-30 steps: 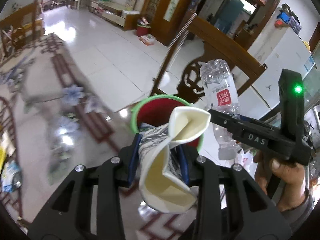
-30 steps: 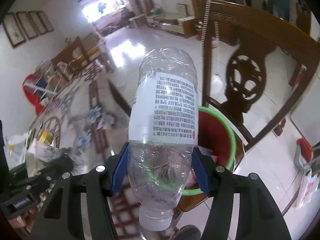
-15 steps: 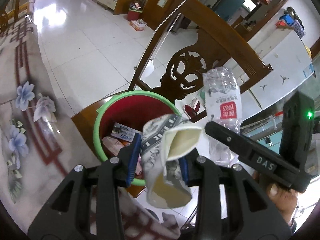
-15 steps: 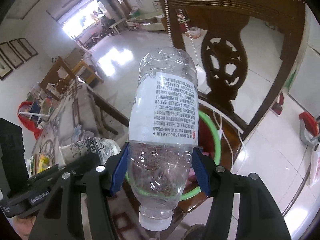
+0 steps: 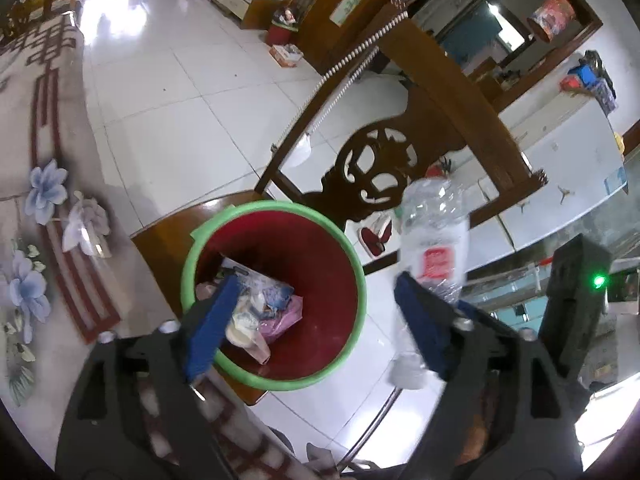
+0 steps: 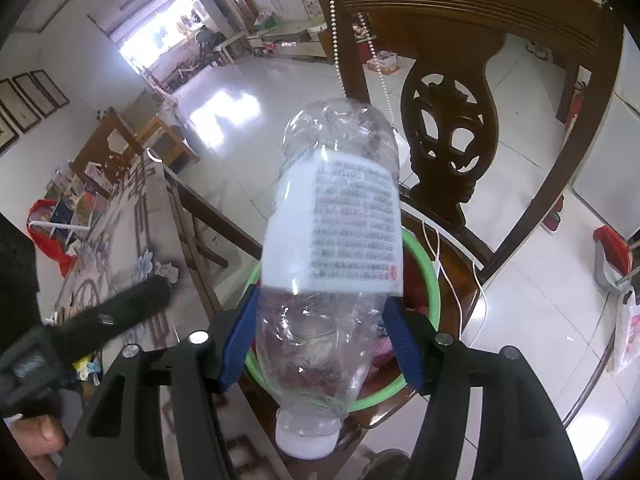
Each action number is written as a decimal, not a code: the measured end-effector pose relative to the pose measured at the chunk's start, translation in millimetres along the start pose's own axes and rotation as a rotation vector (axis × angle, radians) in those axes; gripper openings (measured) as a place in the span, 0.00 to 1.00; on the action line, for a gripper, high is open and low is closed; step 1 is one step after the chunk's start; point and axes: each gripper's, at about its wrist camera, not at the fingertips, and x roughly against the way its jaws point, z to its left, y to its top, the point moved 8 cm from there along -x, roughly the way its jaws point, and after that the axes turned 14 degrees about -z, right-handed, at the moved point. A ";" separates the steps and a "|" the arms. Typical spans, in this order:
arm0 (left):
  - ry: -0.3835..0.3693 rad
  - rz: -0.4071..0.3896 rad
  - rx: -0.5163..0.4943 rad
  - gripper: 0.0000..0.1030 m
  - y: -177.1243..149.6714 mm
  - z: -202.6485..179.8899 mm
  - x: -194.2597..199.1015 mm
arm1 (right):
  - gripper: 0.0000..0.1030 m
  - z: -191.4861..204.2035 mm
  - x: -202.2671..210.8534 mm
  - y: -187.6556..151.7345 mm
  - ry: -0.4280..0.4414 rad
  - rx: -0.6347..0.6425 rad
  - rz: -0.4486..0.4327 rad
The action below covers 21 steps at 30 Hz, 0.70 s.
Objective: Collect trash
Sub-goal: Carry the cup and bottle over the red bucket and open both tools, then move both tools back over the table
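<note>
The left gripper (image 5: 316,320), jaws just opened wide and empty, is held above the bin (image 5: 276,236) on the chair (image 5: 448,120). The bottle (image 6: 332,248) is seen cap-down between the right gripper's (image 6: 320,344) jaws, just widened, contact uncertain. Release is best made directly over the bin's mouth.

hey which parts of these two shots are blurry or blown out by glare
Left wrist view: plastic bottle smeared by motion, floor glare top left, red bin sharp. Right wrist view: the bottle's label text soft, bright doorway blown out, its reflection glaring on the tiles.
</note>
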 end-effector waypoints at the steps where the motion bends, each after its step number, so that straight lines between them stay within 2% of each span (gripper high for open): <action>1: 0.010 -0.013 0.009 0.86 2.8 2.7 3.5 | 0.79 2.6 0.4 0.9 -0.001 0.007 -0.003; 3: 0.028 -0.045 0.029 0.92 8.8 10.4 14.6 | 0.88 9.3 4.7 3.1 -0.009 0.039 -0.030; 7: 0.075 -0.093 0.029 0.95 14.2 27.3 41.8 | 0.91 24.2 7.2 2.0 -0.021 0.094 -0.049; 16: 0.154 -0.136 0.010 0.95 1.2 66.7 117.9 | 0.93 71.8 7.3 -6.1 0.038 0.146 -0.057; 21: 0.225 -0.173 0.026 0.95 -13.0 104.7 180.3 | 0.93 131.6 7.6 -23.9 0.127 0.187 -0.029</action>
